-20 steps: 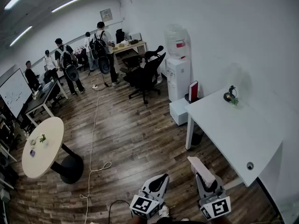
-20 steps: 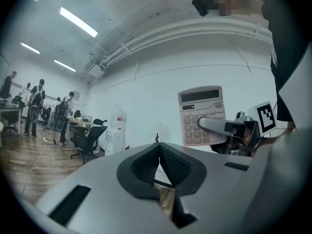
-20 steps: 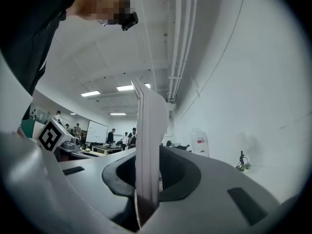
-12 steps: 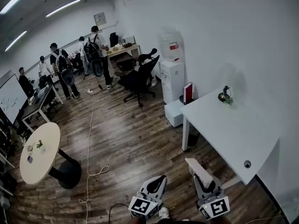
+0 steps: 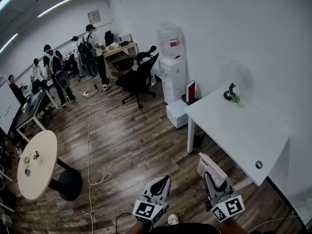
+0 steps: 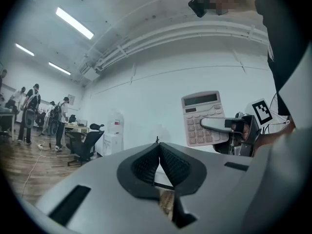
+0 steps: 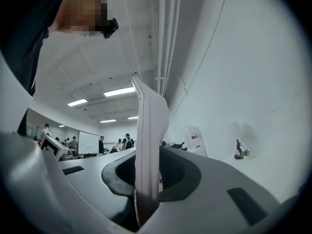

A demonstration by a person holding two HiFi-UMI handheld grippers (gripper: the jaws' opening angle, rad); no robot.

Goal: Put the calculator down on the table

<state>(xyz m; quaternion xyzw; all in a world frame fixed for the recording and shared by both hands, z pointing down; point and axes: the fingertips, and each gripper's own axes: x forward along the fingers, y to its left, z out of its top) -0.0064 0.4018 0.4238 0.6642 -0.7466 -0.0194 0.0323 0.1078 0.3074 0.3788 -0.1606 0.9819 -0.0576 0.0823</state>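
- The right gripper [image 5: 218,186], at the lower right of the head view, pinches the calculator [image 5: 209,168], which is held in the air near the table [image 5: 234,126].
- The left gripper [image 5: 160,186], at bottom centre, has its jaws pressed together with nothing between them.

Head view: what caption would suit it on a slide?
Right gripper holds a calculator near the white table; left gripper, shut, carries nothing.

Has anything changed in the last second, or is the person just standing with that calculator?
The right gripper, carrying the calculator, has edged up toward the table, and the room has slid left in the head view. Nothing was grabbed or released: the calculator stays clamped, the left gripper stays shut and empty, the plant sits untouched on the table.
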